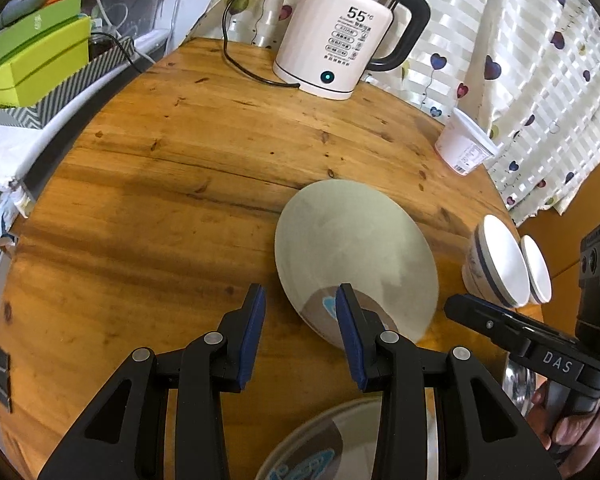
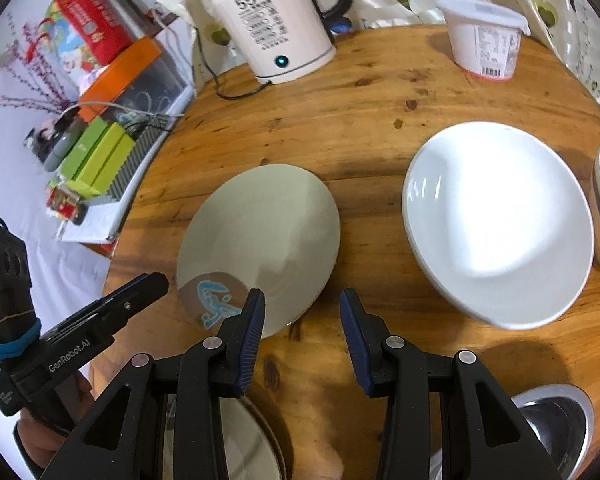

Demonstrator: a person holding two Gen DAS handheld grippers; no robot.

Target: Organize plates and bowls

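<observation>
A grey-green plate (image 1: 356,248) with a blue motif near its rim lies flat on the round wooden table (image 1: 172,184). My left gripper (image 1: 300,332) hovers open over its near edge, with only wood between the blue pads (image 1: 256,332). My right gripper (image 2: 302,332) is also open and holds nothing, just right of the same plate (image 2: 260,228). A white deep plate (image 2: 496,220) sits to the right. Two blue-rimmed bowls (image 1: 500,264) stand on their sides at the table's right edge. Another plate (image 1: 340,444) lies under the grippers. Each gripper shows in the other's view: the right gripper (image 1: 460,308) and the left gripper (image 2: 152,284).
A white electric kettle (image 1: 336,40) with its cord stands at the back of the table, a white yogurt tub (image 2: 484,36) to its right. A steel bowl (image 2: 552,428) sits near the front right. Green boxes (image 1: 36,60) and clutter crowd the shelf on the left; a curtain hangs behind.
</observation>
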